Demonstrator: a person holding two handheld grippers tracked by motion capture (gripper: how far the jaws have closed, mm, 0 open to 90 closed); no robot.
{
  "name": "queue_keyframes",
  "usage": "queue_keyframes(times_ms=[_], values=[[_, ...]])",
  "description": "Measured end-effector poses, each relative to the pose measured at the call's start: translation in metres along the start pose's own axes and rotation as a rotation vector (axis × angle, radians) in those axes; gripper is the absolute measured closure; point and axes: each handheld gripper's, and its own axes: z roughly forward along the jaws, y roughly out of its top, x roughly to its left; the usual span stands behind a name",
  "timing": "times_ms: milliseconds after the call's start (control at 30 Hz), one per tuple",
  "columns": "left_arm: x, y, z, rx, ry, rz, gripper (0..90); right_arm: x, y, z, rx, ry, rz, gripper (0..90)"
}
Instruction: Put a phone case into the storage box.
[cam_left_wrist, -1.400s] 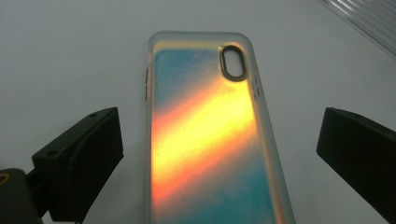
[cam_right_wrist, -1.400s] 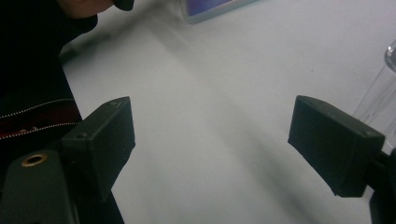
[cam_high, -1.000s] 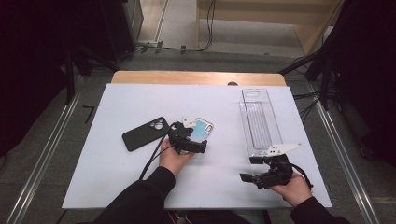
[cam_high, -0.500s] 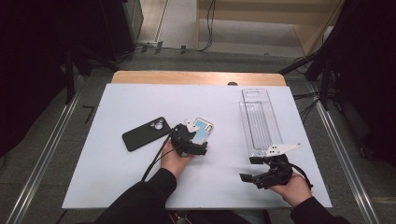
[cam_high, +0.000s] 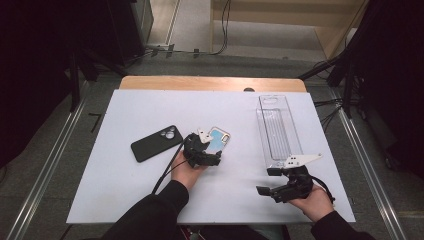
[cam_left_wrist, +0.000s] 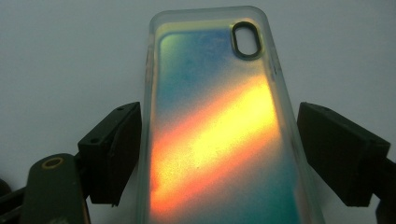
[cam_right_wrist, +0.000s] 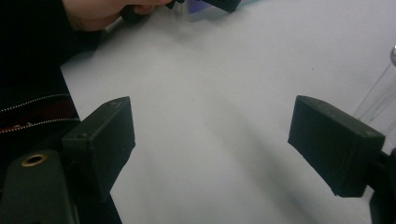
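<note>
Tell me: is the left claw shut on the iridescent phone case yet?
Not yet: left claw open, jaws straddling the iridescent phone case, a gap visible at the right jaw.

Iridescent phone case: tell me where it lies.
The iridescent phone case lies mid-table in the high view, right of the black phone case, between the left gripper's open fingers.

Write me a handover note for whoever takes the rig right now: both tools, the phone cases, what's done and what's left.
Left tool: open, jaws straddling the iridescent phone case, which lies flat on the table; not yet clamped.
Right tool: open, holding nothing, low over bare table near the clear tray.
Black phone case: flat on the table, left of the iridescent one, untouched.
Done: left tool lined up on the case.
Left: probably close the jaws and lift; the destination isn't evident.
</note>
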Motion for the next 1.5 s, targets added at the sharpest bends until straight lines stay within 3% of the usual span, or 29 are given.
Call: queue_keyframes(times_ms=[467, 933, 1133, 1500], values=[[0.0, 0.003, -0.004, -0.004, -0.008, -0.009, 17.4, 0.001, 0.001, -0.001, -0.015, 0.008, -0.001, 12.9], [0.003, 0.021, -0.041, -0.091, -0.074, -0.08, 17.4, 0.006, 0.005, 0.0, -0.035, 0.013, -0.011, 12.9], [0.003, 0.022, -0.055, -0.12, -0.097, -0.109, 17.3, 0.011, 0.011, -0.001, -0.069, 0.02, 0.029, 12.9], [0.003, 0.013, -0.068, -0.171, -0.098, -0.151, 17.3, 0.022, 0.029, -0.002, -0.108, 0.02, 0.117, 12.9]])
